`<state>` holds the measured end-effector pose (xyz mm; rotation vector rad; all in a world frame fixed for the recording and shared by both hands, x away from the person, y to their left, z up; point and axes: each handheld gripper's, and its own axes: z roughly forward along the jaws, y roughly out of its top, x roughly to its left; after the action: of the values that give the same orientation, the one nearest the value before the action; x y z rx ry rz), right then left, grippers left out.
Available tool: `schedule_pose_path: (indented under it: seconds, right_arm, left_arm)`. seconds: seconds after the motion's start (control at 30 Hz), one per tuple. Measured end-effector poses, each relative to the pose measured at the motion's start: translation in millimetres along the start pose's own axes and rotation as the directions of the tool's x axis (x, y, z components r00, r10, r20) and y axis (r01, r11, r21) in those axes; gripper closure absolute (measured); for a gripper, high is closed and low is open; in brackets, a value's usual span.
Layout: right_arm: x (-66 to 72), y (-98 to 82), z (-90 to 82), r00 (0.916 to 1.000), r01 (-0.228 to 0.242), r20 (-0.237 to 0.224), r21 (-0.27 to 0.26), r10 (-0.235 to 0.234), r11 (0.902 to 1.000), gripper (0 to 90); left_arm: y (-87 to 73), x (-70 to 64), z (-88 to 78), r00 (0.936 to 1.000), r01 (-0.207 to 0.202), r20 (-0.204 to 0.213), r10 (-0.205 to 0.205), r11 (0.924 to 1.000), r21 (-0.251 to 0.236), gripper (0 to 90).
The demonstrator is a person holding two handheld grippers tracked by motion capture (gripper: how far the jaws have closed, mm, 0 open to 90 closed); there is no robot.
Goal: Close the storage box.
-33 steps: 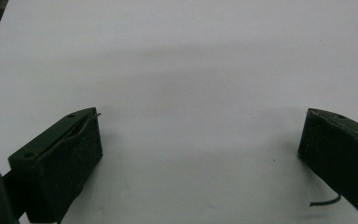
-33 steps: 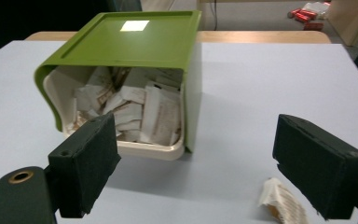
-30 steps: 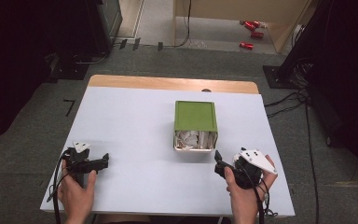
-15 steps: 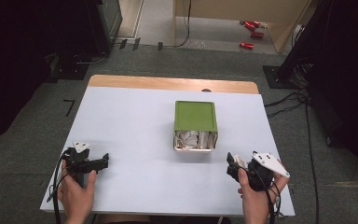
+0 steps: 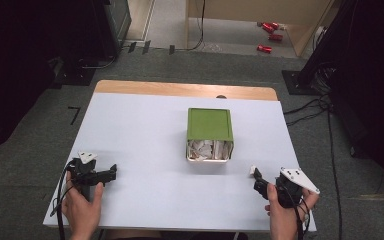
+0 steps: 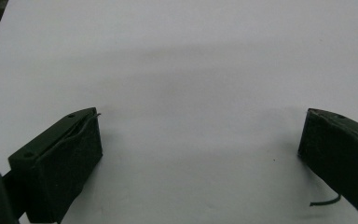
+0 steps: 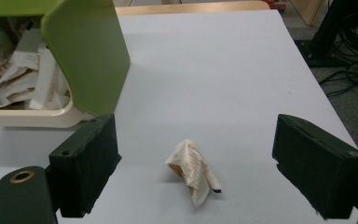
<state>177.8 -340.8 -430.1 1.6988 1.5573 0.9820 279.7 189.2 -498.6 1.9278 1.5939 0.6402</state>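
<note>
Where the high view looks down on the white table (image 5: 145, 130), a green box (image 5: 209, 125) with its open side facing the person sits a little right of centre, white paper packets (image 5: 206, 149) showing inside its cream tray. The left gripper (image 5: 109, 173) rests near the table's near-left corner in the person's left hand (image 5: 81, 204), its jaws pointing right across the bare top. The right gripper (image 5: 256, 179) lies near the near-right corner in the right hand (image 5: 285, 214), jaws angled up and left toward the box, with a small crumpled packet (image 5: 253, 170) on the table just at their tips, well apart from the box. Along the left gripper view, the two black jaws stand wide apart over plain white table (image 6: 186, 70), nothing between them. Along the right gripper view, the jaws are likewise spread wide and hold nothing; the crumpled packet (image 7: 193, 171) lies flat on the table between them, touching neither pad. Beyond the left jaw rises the green box (image 7: 86, 51), and the packets (image 7: 21, 70) heaped in its tray show at the upper left.
</note>
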Motion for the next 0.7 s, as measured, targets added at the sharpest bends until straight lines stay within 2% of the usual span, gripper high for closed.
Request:
schedule_pose_path:
  seconds: [0.4, 0.7]
  right_arm:
    - [-22.9, -17.5, 9.3, 0.9998, -0.013, 0.016, 0.031, 0.013, 0.9994, 14.9]
    - [-41.0, -30.7, 16.9, 0.9986, -0.017, 0.051, 0.070, 0.014, 0.9974, 16.5]
  left_arm:
    - [0.0, 0.0, 0.0, 1.0000, 0.000, 0.000, 0.000, 1.0000, 0.000, 0.0]
    - [0.0, 0.0, 0.0, 1.0000, 0.000, 0.000, 0.000, 1.0000, 0.000, 0.0]
